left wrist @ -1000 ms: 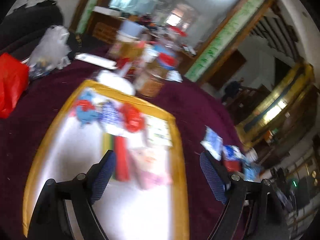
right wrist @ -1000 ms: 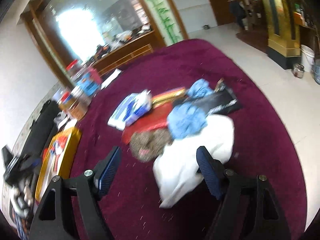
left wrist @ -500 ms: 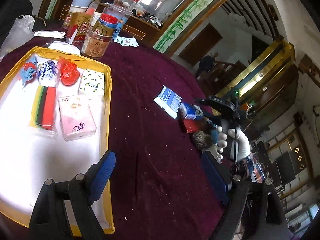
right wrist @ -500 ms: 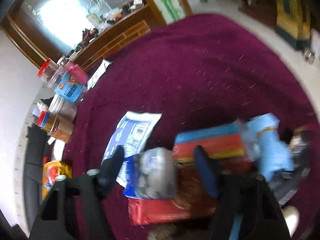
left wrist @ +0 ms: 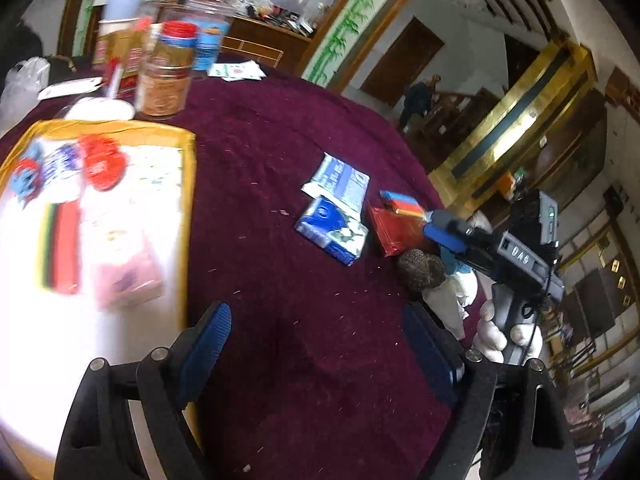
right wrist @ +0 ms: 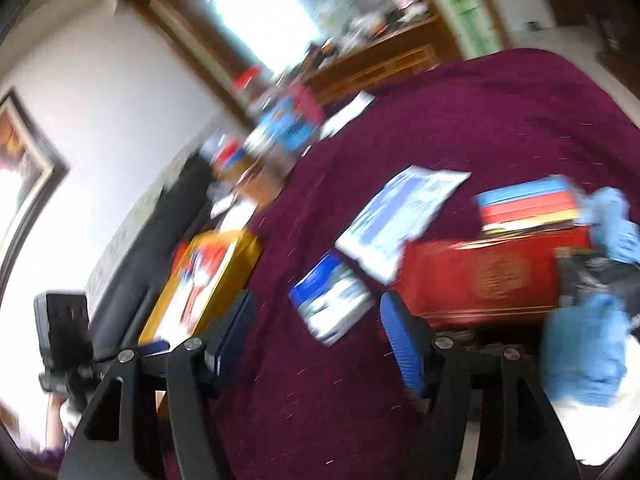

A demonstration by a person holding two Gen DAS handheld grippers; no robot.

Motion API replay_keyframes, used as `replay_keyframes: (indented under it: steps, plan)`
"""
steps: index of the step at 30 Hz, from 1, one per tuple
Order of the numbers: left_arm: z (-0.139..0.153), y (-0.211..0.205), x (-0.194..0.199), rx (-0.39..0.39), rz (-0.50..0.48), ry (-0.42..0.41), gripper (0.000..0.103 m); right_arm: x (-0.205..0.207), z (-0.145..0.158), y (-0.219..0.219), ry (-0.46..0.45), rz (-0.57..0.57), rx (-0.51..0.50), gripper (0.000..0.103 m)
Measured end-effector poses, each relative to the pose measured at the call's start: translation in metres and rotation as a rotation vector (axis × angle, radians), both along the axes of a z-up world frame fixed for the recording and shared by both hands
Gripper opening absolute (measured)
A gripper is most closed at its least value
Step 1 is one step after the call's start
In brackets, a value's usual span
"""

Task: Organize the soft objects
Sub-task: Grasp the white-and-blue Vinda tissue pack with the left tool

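Left gripper (left wrist: 316, 344) spread, empty, over bare table (left wrist: 280, 152). Right gripper (right wrist: 316, 328) jaws just reopened, nothing between them. Blue tissue pack (right wrist: 332, 300) lay mid-table, near yellow tray (left wrist: 188, 208) corner. Risk: blurred, fast approach might shove the soft pack aside.

Right gripper (right wrist: 316, 336) jaws just opening, empty, blue tissue pack (right wrist: 332, 300) beyond on maroon tablecloth (right wrist: 460, 120), red box (right wrist: 488, 280) beside

Maroon-clothed table (left wrist: 280, 152): yellow tray (left wrist: 188, 184), tissue packs (left wrist: 332, 230), jars (left wrist: 166, 80)
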State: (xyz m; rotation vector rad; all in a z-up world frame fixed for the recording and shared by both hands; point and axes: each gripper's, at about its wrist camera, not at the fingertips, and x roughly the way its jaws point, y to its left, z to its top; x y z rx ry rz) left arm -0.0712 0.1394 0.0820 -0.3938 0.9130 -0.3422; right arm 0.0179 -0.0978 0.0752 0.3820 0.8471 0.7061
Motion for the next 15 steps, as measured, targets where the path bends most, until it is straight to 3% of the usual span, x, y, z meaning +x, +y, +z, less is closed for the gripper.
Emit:
replay_keyframes:
  steps: [3, 8, 15]
  plan:
    - [-0.007, -0.029, 0.027, 0.064, 0.022, 0.018, 0.09, 0.006, -0.008, -0.03, 0.026, -0.081, 0.095, 0.064]
    - [-0.031, -0.066, 0.076, 0.079, 0.076, 0.081, 0.09, 0.012, -0.015, -0.068, 0.057, -0.196, 0.188, 0.065]
    - [-0.045, -0.114, 0.129, 0.391, 0.111, -0.009, 0.094, 0.014, -0.012, -0.074, 0.047, -0.233, 0.204, 0.066]
